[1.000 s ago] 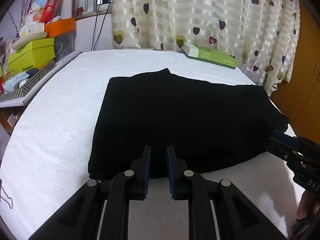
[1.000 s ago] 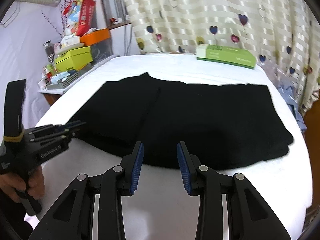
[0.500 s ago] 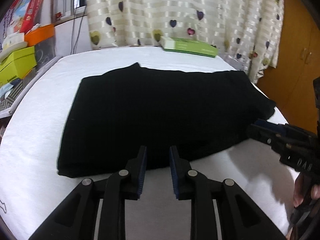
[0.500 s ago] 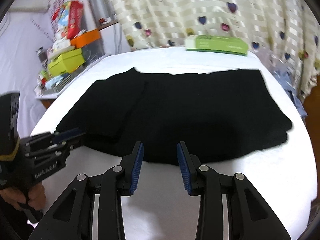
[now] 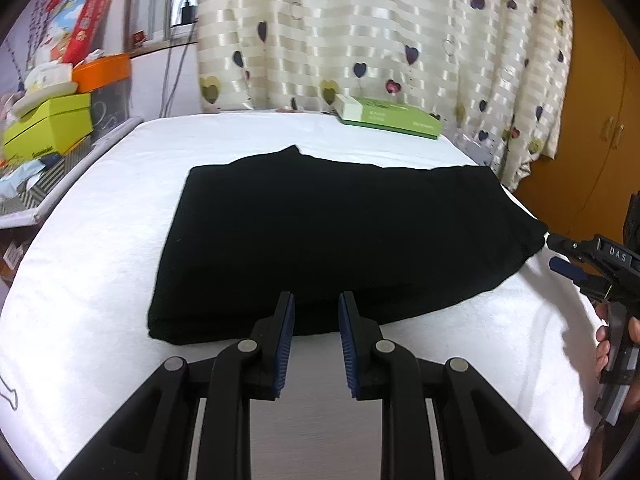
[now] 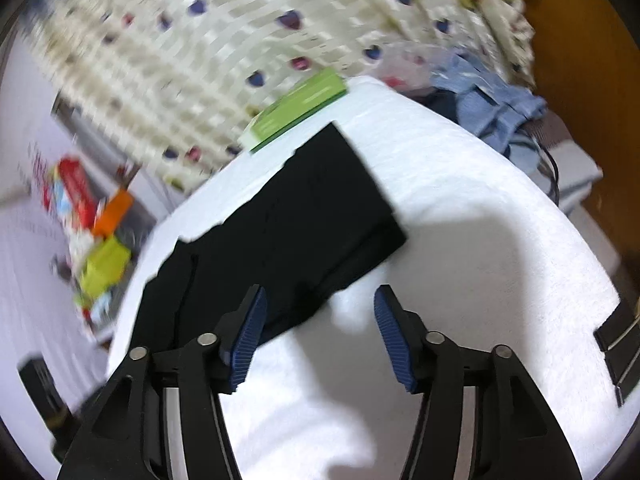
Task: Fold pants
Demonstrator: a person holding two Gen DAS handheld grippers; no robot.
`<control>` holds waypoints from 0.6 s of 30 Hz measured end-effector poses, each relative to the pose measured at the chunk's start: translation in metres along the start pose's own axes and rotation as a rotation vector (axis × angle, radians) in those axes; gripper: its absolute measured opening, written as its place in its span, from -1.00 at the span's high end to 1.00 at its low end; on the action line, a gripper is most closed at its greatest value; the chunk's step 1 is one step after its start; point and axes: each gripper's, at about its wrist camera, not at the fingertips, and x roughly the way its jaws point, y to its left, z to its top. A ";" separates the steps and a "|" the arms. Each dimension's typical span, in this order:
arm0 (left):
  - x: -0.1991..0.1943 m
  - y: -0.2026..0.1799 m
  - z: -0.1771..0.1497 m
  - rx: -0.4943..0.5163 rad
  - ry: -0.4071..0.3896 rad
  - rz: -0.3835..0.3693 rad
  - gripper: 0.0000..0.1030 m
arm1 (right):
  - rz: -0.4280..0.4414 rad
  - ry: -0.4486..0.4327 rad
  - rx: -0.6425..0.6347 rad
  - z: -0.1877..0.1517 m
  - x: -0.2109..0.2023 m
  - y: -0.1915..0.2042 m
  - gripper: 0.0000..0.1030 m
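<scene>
- A lime-green box (image 5: 48, 128) is sitting among stacked clutter at the far left.
- The folded black pants (image 5: 340, 240) are lying flat in the middle of the white bed cover (image 5: 92, 240).
- The left gripper (image 5: 316, 340) is hovering at the pants' near edge, its blue pads parted a little and holding nothing.
- A flat green box (image 5: 390, 120) is resting at the far edge by the heart-print curtain (image 5: 380, 32).
- The right gripper (image 6: 320, 334) is hanging spread wide and empty by the pants' right end.
</scene>
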 end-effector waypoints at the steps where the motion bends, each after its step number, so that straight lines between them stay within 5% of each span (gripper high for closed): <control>1: 0.001 0.001 -0.001 -0.005 0.000 0.002 0.55 | 0.010 0.004 0.029 0.003 0.003 -0.004 -0.13; 18: 0.010 0.022 -0.002 -0.086 0.024 -0.002 0.55 | -0.030 -0.036 0.149 0.024 0.029 -0.011 -0.14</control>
